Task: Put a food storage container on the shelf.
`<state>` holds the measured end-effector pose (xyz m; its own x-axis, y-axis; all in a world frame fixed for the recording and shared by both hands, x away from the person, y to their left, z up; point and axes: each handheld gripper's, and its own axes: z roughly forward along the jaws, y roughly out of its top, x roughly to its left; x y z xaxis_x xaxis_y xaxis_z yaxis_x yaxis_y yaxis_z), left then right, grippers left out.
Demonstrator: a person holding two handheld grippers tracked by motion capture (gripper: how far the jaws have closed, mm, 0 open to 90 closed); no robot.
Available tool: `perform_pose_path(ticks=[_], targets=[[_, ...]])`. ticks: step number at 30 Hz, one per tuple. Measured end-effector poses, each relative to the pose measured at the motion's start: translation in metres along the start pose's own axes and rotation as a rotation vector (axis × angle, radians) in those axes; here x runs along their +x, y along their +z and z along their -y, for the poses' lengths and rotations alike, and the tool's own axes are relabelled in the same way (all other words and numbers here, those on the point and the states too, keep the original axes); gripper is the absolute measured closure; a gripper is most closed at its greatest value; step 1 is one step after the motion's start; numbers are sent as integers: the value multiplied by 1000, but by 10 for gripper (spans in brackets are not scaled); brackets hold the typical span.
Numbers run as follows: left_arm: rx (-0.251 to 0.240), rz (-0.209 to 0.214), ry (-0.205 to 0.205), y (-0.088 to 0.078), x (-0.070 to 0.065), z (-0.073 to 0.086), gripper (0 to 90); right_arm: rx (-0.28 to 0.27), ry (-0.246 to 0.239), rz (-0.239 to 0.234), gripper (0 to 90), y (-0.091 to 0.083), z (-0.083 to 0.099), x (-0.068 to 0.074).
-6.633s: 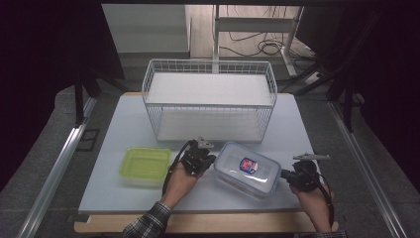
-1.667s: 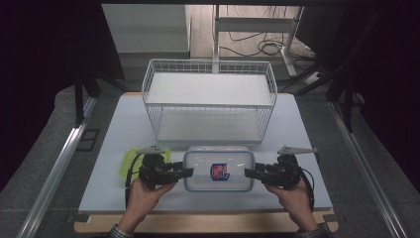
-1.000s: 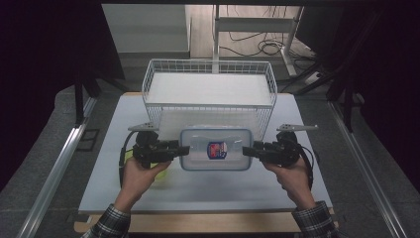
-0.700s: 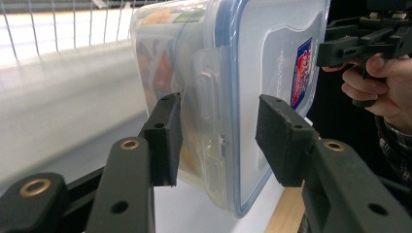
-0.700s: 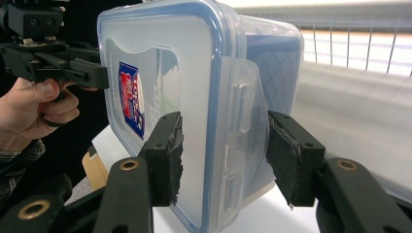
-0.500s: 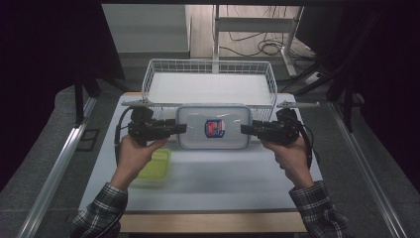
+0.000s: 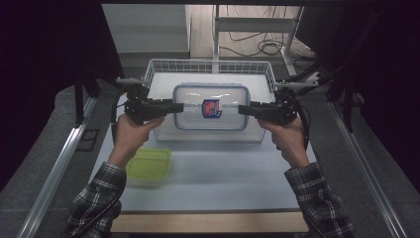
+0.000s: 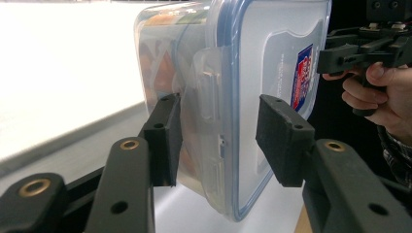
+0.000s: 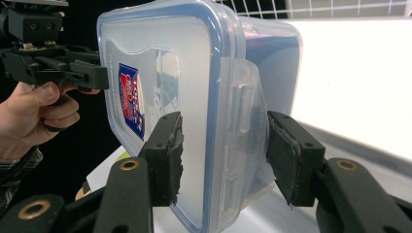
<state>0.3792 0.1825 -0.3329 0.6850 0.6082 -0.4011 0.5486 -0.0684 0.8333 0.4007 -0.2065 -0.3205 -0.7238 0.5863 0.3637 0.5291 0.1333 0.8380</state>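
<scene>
Both tongs had the clear lidded container (image 7: 210, 106) pinched by its short ends, up in the air over the white wire basket (image 7: 157, 70) at the far side of the table (image 7: 223, 173). The left tongs (image 7: 174, 107) clamped the left end, the right tongs (image 7: 242, 109) the right end, lid facing up with its red-and-blue sticker (image 7: 211, 108) showing. A green lid (image 7: 147, 166) sat on the table near the left forearm.
</scene>
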Motion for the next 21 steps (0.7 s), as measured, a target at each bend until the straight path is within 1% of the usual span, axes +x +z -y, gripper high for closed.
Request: perform_pose_path(ticks=[12,16,18,19,21], targets=[[-21,-2,1,2,13,-24,526,-17,-12,9,495,8,-27,-8],[-24,-9,8,4,18,-34,526,-29,-4,4,495,11,-35,-13],[-24,-14,-4,6,20,-38,525,-34,-3,4,494,13,-38,-16],[-25,-15,0,6,22,-39,525,-33,-2,4,494,15,-40,-18],[-27,-19,-6,8,25,-42,524,-39,6,5,494,18,-42,-22]])
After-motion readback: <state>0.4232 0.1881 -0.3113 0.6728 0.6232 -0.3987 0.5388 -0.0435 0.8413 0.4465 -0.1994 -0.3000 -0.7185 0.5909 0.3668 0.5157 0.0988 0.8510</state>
